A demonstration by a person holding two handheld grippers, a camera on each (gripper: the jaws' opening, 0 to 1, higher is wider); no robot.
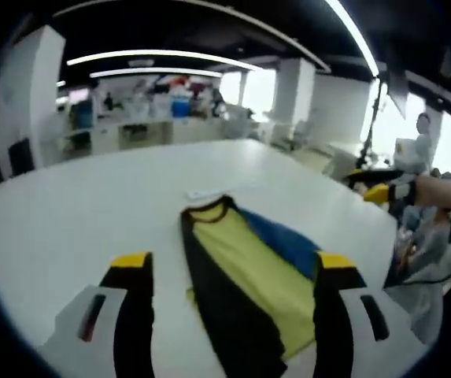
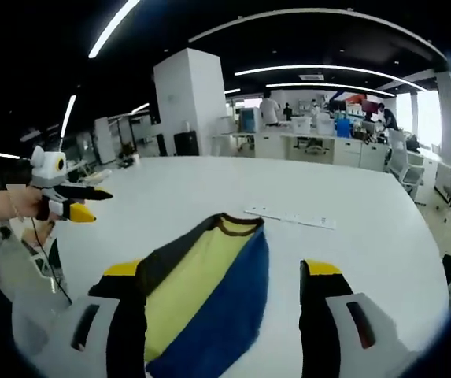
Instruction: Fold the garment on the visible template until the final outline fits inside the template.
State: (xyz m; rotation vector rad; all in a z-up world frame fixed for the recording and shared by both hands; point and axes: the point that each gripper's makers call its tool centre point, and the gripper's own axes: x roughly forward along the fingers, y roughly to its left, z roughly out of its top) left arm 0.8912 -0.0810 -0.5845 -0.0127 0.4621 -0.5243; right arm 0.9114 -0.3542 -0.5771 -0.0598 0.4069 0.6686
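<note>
- Two grippers up over a big white table point(image 1: 68, 213); no containers seen on it.
- Garment point(image 1: 249, 272) lies flat on the table, folded lengthwise: yellow panel in the middle, black band along one long edge, blue along the other, dark collar at the far end.
- Left gripper point(image 1: 233, 264) in the left gripper view: yellow-tipped jaws wide apart, nothing between them but the garment lying below; whether they touch the cloth can't be told.
- Right gripper point(image 2: 223, 268) in the right gripper view: jaws also spread, holding nothing, garment point(image 2: 209, 303) under and between them.
- White strip point(image 2: 292, 218) on the table just past the collar, apart from the garment; template outline can't be made out.
- Tabletop bare on all sides of the garment, with open room out to the table edges.
- Left gripper's own side view point(image 2: 72, 206) off the table edge, held by a hand point(image 2: 20, 203).
- Office desks and a white pillar point(image 2: 190, 102) well behind the table.
</note>
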